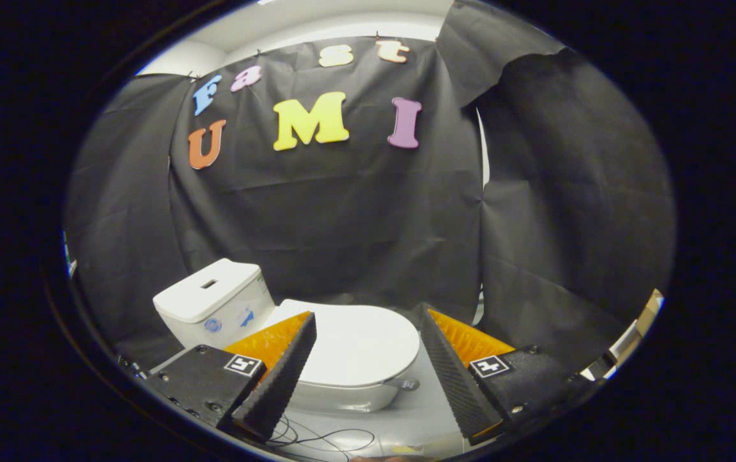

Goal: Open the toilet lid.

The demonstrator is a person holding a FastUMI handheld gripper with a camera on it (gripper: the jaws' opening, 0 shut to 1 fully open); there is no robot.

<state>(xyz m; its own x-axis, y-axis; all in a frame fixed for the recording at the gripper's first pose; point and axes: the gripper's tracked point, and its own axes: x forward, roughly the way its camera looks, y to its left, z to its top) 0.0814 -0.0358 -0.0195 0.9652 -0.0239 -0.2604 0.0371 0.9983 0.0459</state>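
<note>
Hand-held gripper (pixel 368 340): hanging released at the bottom of the frame, fingers spread wide, grasping nothing. Left finger (pixel 278 378), dark ribbed pad facing inward with an orange back, lying in the lower left of centre and overlapping the near left part of the toilet in the picture; contact impossible to judge, though probably apart, the toilet seeming to sit beyond it. Right finger (pixel 457 378) sitting in the lower right of centre, just past the toilet's rounded front, with bare surface showing around it.

Starting at the left: white cistern (pixel 213 301) standing in the lower left of the frame against the black cloth, a small slot in its flat top and blue marks on its side. Next to its right, toilet lid (pixel 358 346) lying flat and closed over the bowl (pixel 342 398), between and just beyond the fingers. Looking smooth, white, glossy and rounded, with a thin overhanging rim; a small dark tab (pixel 408 384) showing under the front right edge. Hinge presumably at the cistern end, so the free edge pointing rightward.

Likely reason for the wide spread: leaving room to bracket or hook that front rim before lifting. Task apparently not yet begun.

Thin dark cables (pixel 316 439) trailing on the pale worktop (pixel 406 417) at bottom centre.
</note>
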